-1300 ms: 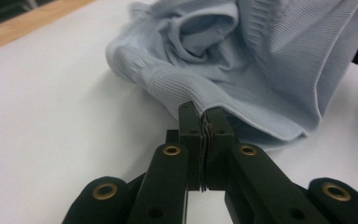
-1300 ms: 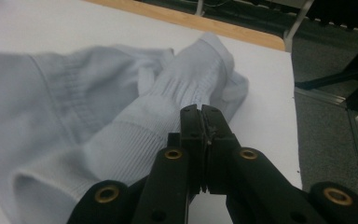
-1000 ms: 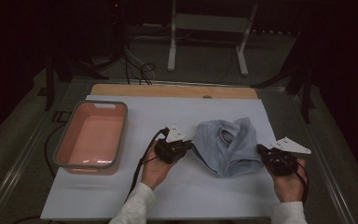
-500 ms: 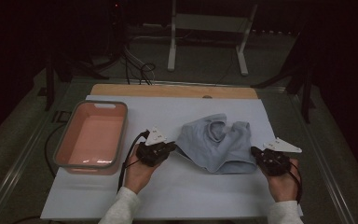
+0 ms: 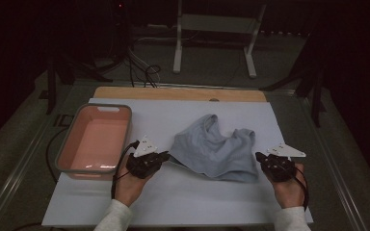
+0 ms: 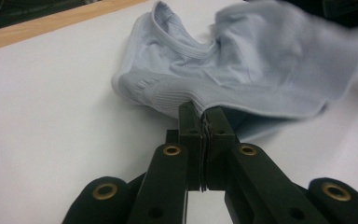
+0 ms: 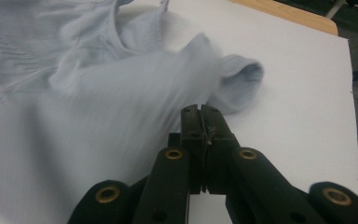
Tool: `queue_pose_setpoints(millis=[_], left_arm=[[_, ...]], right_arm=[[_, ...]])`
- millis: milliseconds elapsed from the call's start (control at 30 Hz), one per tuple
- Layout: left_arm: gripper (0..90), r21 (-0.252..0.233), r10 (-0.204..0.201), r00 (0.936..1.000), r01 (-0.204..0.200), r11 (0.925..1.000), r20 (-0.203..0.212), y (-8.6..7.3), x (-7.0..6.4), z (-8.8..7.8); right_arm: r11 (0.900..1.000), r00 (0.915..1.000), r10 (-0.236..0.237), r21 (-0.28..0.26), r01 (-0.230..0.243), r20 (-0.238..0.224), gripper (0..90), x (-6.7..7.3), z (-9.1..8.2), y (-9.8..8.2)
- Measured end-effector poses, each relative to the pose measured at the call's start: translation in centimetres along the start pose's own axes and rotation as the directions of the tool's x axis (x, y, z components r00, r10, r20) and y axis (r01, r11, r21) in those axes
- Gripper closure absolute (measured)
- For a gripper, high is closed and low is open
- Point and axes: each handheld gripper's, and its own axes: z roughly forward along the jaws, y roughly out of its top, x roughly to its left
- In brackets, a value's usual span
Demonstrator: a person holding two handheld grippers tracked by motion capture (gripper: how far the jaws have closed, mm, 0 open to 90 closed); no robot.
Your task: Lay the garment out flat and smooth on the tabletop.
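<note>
My left gripper (image 5: 166,157) has slid left toward the salmon-pink plastic tub (image 5: 72,144), dragging the pale blue-grey fabric garment (image 5: 217,151) wider and flatter across the white sheet (image 5: 173,202).

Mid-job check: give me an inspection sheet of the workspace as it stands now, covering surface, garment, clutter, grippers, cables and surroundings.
Surface: white sheet over a wooden tabletop, flat and clean.
Job's things: pale blue-grey fabric garment lying crumpled mid-sheet, stretched between both grippers.
Clutter: pink plastic tub with grey rim at the left, nothing seen inside.
Grippers: left gripper has its jaws closed on the garment's left edge; right gripper is closed at its right edge.
Cables: black cable trails from the left gripper; another loops from the right.
Surroundings: dark room, white metal stand and floor wires behind the table.
</note>
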Motion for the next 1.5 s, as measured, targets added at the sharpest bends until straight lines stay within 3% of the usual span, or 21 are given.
queue_pose_setpoints(millis=[367, 567, 733, 833, 1000, 1133, 1367, 1500], left_arm=[[88.9, 0.023, 0.007, 1.0, -0.007, 0.9997, -0.003, -1.3, -0.3, -1.0], [88.8, 0.036, 0.002, 1.0, -0.002, 0.9994, -0.006, -2.3, -0.3, -1.3], [88.9, 0.032, -0.006, 1.0, 0.006, 0.9995, 0.008, -3.0, -0.4, -1.7], [89.0, 0.035, -0.01, 0.9999, 0.009, 0.9994, 0.011, -3.3, -0.3, -1.8], [89.0, 0.032, -0.011, 0.9999, 0.011, 0.9994, 0.005, -3.6, -0.3, -2.3], [89.1, 0.035, -0.01, 0.9999, 0.01, 0.9993, -0.006, -4.0, -0.2, -2.8], [89.1, 0.034, -0.025, 0.9995, 0.026, 0.9991, -0.021, -4.9, 0.2, -3.9], [89.1, 0.031, -0.028, 0.9992, 0.029, 0.9991, -0.027, -5.2, 0.2, -4.2]], right_arm=[[1.0, 1.0, -0.003, 0.0, 0.003, -0.007, 54.3, 0.5, 0.5, 0.1], [1.0, 0.9995, 0.013, 0.003, -0.013, -0.03, 47.3, 0.7, 1.0, 0.0], [0.998, 0.9952, 0.061, 0.003, -0.061, -0.076, 47.4, 0.4, 1.6, -0.3], [0.998, 0.9943, 0.064, -0.001, -0.064, -0.085, 49.0, 0.4, 1.7, -0.2], [0.999, 0.9948, 0.051, 0.006, -0.051, -0.088, 61.9, 0.4, 2.1, 0.1], [0.999, 0.992, 0.049, 0.016, -0.048, -0.116, 71.4, 0.1, 2.8, 0.6], [0.998, 0.978, 0.055, 0.053, -0.045, -0.202, 67.2, 0.6, 4.4, 0.9], [0.996, 0.9663, 0.057, 0.086, -0.036, -0.251, 71.1, 1.2, 5.3, 1.1]])
